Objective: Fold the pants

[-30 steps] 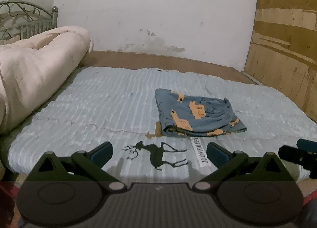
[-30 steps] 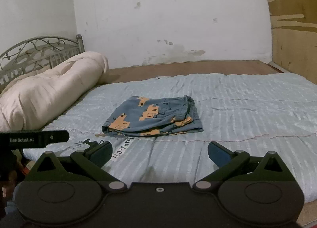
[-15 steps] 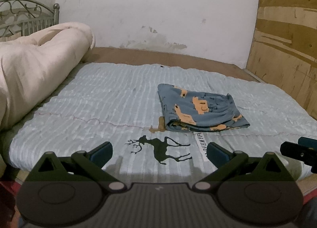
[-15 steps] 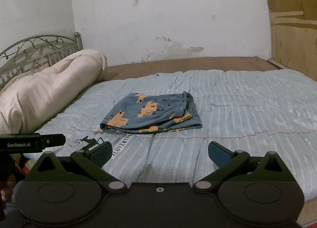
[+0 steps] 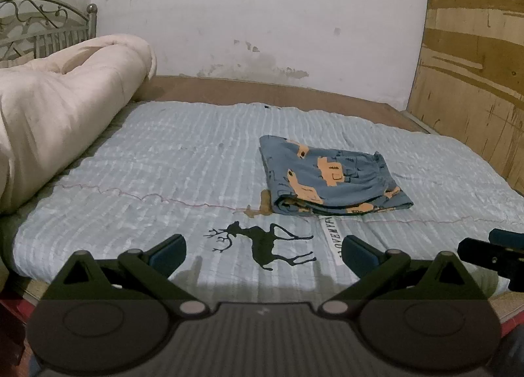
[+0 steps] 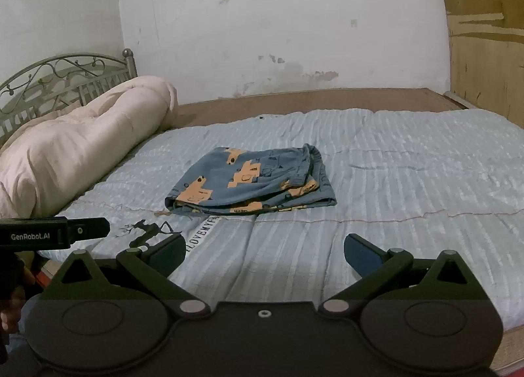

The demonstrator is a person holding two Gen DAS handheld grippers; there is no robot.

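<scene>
Blue pants with orange prints (image 5: 330, 177) lie folded into a compact rectangle on the light blue bedspread (image 5: 183, 164), right of centre in the left wrist view. They lie at centre in the right wrist view (image 6: 252, 183). My left gripper (image 5: 262, 252) is open and empty, held back near the bed's front edge, well short of the pants. My right gripper (image 6: 263, 254) is open and empty, also near the front edge and apart from the pants. The right gripper's tip shows at the far right of the left wrist view (image 5: 491, 254).
A rolled cream duvet (image 5: 55, 108) lies along the bed's left side before a metal headboard (image 6: 62, 79). A wooden panel (image 5: 475, 82) stands on the right and a white wall behind. A deer print (image 5: 262, 242) marks the bedspread's front.
Both grippers have drawn back and risen slightly from the bed, staying open. The folded pants have not moved.
</scene>
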